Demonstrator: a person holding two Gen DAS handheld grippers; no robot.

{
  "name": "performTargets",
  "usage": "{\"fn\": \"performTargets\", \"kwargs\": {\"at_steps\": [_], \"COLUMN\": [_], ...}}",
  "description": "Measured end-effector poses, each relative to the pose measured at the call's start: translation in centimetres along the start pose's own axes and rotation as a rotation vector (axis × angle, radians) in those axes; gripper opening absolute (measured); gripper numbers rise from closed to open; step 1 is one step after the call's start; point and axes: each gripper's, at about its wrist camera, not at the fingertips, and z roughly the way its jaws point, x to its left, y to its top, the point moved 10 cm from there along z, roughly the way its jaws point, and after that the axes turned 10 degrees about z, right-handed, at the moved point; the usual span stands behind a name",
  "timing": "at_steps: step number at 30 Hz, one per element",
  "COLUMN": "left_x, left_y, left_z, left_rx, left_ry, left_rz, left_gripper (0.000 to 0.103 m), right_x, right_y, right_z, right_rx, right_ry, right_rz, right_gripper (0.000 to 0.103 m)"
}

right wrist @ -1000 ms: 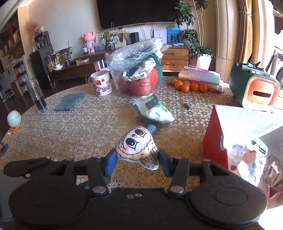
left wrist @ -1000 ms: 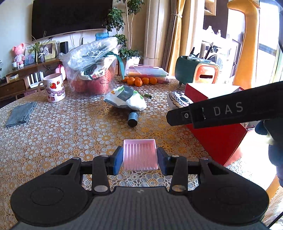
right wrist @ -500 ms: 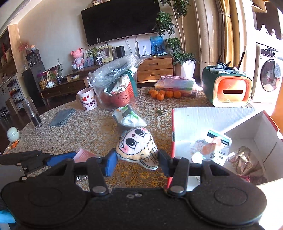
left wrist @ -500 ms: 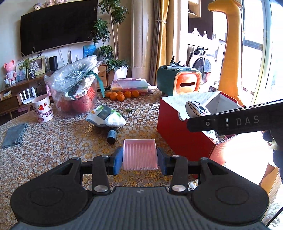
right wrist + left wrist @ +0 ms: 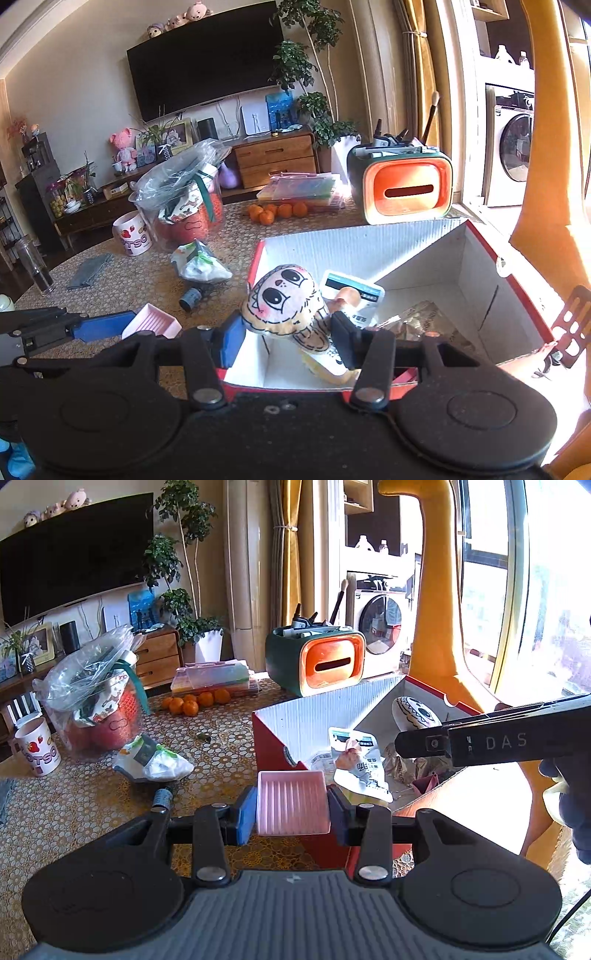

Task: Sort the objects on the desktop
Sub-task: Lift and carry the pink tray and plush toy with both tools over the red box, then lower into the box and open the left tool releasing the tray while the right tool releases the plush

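Note:
My left gripper (image 5: 291, 810) is shut on a pink ribbed tray (image 5: 292, 801), held at the near left corner of the red box (image 5: 273, 746). My right gripper (image 5: 282, 334) is shut on a plush toy with a drawn face (image 5: 286, 299) and holds it over the open box (image 5: 369, 243), above its near left part. In the left wrist view the plush toy (image 5: 415, 710) shows over the box beside the right gripper's black arm. Snack packets (image 5: 356, 295) lie inside the box. In the right wrist view the pink tray (image 5: 151, 320) appears at the lower left.
On the lace-covered table lie a white wrapped bag (image 5: 155, 762), a small dark bottle (image 5: 161, 797), oranges (image 5: 194, 701), a strawberry mug (image 5: 37, 746), a plastic bag of goods (image 5: 92, 698) and a green-orange organiser (image 5: 321, 661). A grey cloth (image 5: 90, 269) and glass jar (image 5: 35, 264) sit left.
Both grippers have swung right from the open table to the red box, still holding the tray and the plush toy. The plush toy now hangs over the box's inside.

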Motion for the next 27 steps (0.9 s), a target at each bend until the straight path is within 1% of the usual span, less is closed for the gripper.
{"fn": "performTargets", "kwargs": {"at_steps": [7, 12, 17, 20, 27], "left_x": [-2.9, -4.5, -5.6, -6.0, -6.3], "left_y": [2.1, 3.3, 3.8, 4.0, 3.8], "left_z": [2.6, 5.1, 7.8, 9.2, 12.4], "left_rx": [0.000, 0.010, 0.044, 0.054, 0.119], "left_ry": [-0.051, -0.091, -0.117, -0.112, -0.142], "left_rz": [0.045, 0.070, 0.094, 0.118, 0.107], "left_gripper": [0.041, 0.040, 0.041, 0.041, 0.041], "right_x": [-4.1, -7.0, -9.0, -10.0, -11.5], "right_y": [0.7, 1.0, 1.1, 1.1, 0.6], "right_z": [-0.1, 0.7, 2.3, 3.3, 5.8], "right_rx": [-0.014, -0.013, 0.004, 0.023, 0.077], "right_ry": [-0.063, -0.112, -0.150, -0.166, -0.194], "right_rz": [0.021, 0.033, 0.036, 0.047, 0.053], "right_gripper": [0.050, 0.050, 0.050, 0.050, 0.050]}}
